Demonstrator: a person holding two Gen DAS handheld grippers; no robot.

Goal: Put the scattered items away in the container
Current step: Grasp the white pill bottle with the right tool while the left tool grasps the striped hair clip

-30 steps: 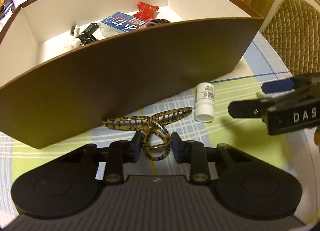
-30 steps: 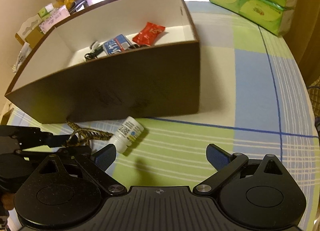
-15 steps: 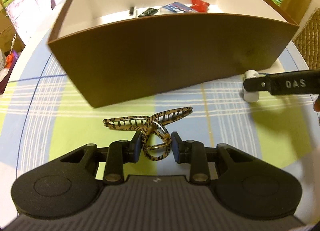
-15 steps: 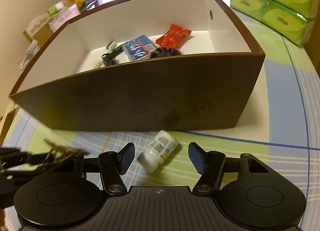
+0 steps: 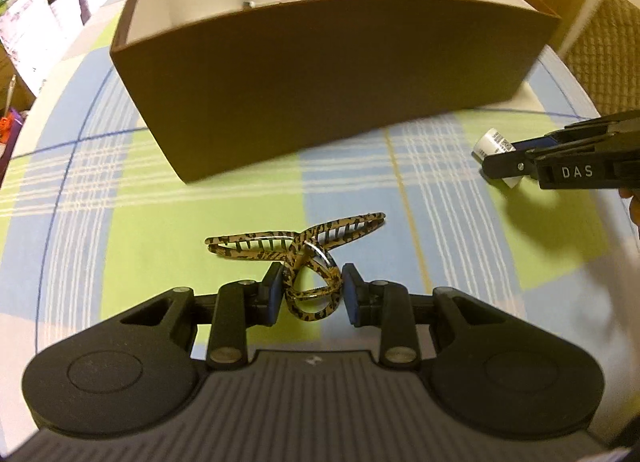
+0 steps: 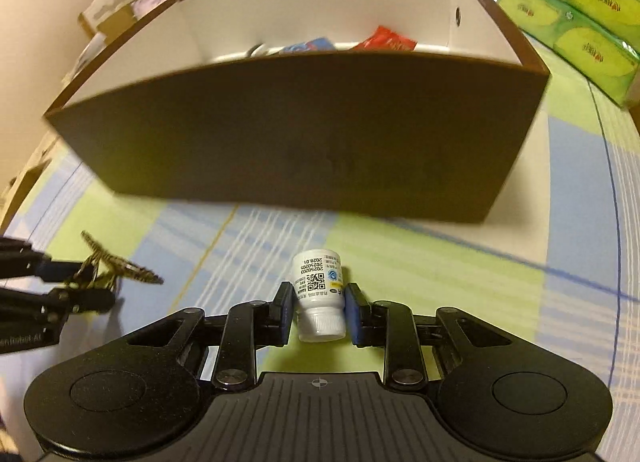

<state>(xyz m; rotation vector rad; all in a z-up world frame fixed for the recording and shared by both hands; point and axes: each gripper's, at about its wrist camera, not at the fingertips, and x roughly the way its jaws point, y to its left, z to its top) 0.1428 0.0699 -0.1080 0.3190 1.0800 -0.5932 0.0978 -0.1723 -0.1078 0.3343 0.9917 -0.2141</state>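
— What is the left side doing?

— I am holding the left gripper [image 5: 312, 294] clamped on the hair claw [image 5: 304, 258], a leopard-patterned clip. Its looped handle is sitting pinched between the two blue pads, and its toothed prongs are fanning out toward 11 and 1 o'clock above the checked tablecloth [image 5: 160, 221]. I cannot tell whether the clip is resting on the cloth or hanging just clear of it.

— And the right?

— I am closing the right gripper [image 6: 318, 312] around the small white bottle [image 6: 320, 298]. It is lying with its cap toward the camera and its printed label facing up, and both pads are touching its sides. In the left wrist view the same bottle [image 5: 496, 145] is peeking out at 2 o'clock behind the right gripper [image 5: 516, 159].

— Where is the container?

— The brown box [image 6: 304, 141] is standing at 12 o'clock in both views, well apart from the fingers, with its white interior open to the top. A red packet [image 6: 386, 39] and a blue packet [image 6: 308, 46] are lying inside against the far wall.

— Anything else around?

— Green tissue packs [image 6: 576, 1] are stacking up at 1 o'clock in the right wrist view, beyond the box. The left gripper [image 6: 84, 294] with the hair claw [image 6: 116, 268] is showing at 9 o'clock there.
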